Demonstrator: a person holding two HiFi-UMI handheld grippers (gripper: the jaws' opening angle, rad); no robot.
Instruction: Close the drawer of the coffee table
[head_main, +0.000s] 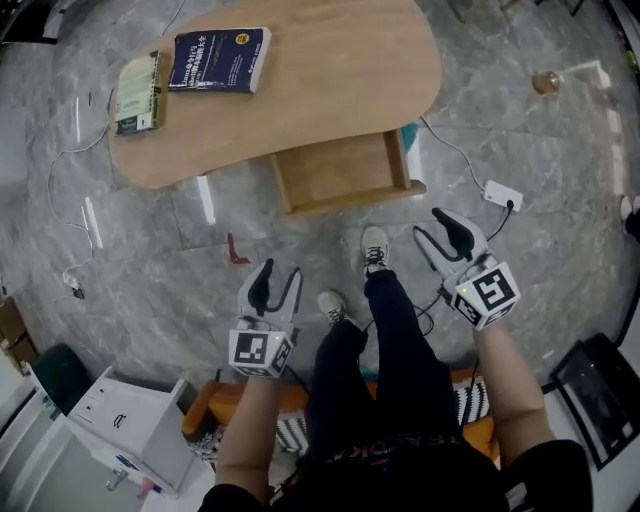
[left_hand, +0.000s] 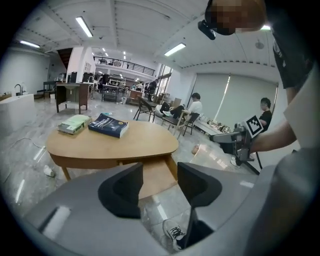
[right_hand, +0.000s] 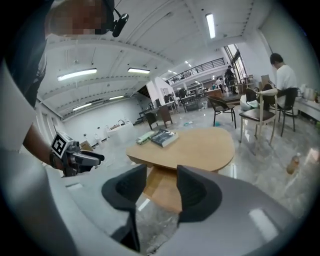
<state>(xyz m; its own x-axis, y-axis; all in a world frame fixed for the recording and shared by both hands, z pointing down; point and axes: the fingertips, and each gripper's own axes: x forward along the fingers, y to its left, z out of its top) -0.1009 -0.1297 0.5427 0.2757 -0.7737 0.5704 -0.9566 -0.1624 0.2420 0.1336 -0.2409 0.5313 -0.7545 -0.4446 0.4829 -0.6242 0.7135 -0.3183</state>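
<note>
Drawer (head_main: 340, 172) stands pulled out at upper centre of the head view, jutting from under the near edge of the table (head_main: 330, 90) toward the person. Left gripper (head_main: 280, 275) sits lower left of centre and right gripper (head_main: 437, 232) right of centre, each with its jaws apart and empty, both pointing at the drawer but well short of touching it. Upper left on the tabletop, a blue book (head_main: 218, 60) lies just beside a green book (head_main: 138, 92), and a shoe (head_main: 374, 248) shows on the floor between the grippers.
</note>
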